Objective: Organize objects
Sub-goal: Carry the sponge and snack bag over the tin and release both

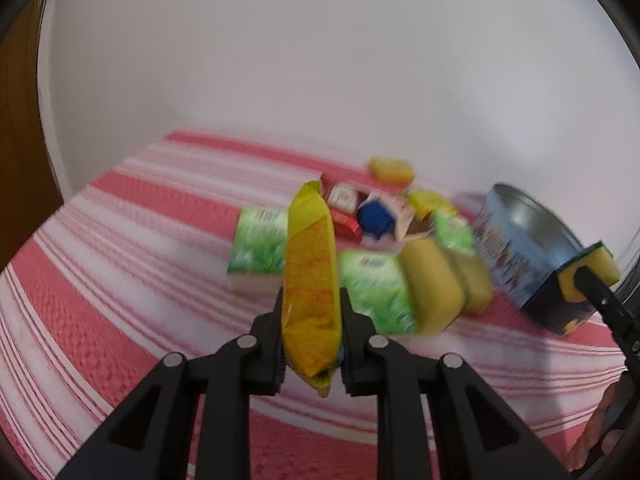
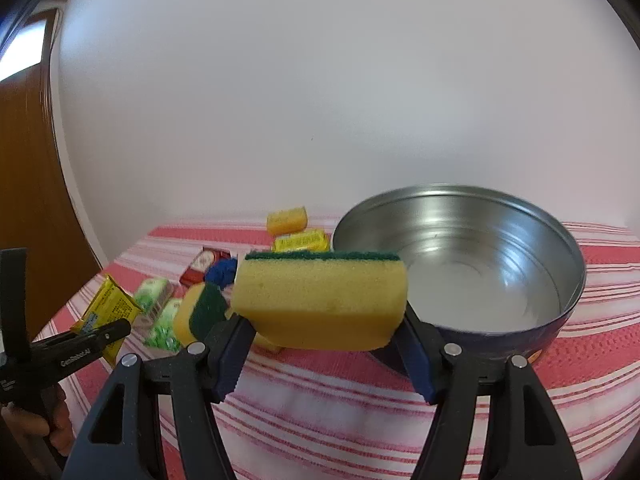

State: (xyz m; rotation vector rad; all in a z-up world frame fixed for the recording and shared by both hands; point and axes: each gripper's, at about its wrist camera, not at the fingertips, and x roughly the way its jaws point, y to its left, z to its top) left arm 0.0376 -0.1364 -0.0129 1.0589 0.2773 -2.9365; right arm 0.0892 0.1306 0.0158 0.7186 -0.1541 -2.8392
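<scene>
In the left wrist view my left gripper (image 1: 312, 296) is shut on a yellow-orange snack packet (image 1: 310, 264), held on end above the striped cloth. The same packet (image 2: 110, 306) and gripper (image 2: 106, 330) show at the left of the right wrist view. My right gripper (image 2: 324, 324) is shut on a yellow sponge with a green scouring top (image 2: 320, 300), held in front of an open round metal tin (image 2: 460, 272), blue outside and with nothing inside. From the left wrist view the tin (image 1: 520, 248) stands at the right, with the held sponge (image 1: 600, 264) beside it.
A pile lies beyond the left gripper: two green tissue packs (image 1: 258, 244), loose yellow sponges (image 1: 432, 280), a blue object (image 1: 374, 220), a red packet (image 1: 342, 200), yellow packets (image 1: 392, 170). The red-and-white striped cloth (image 1: 120, 280) meets a white wall. A wooden door (image 2: 24, 200) is at left.
</scene>
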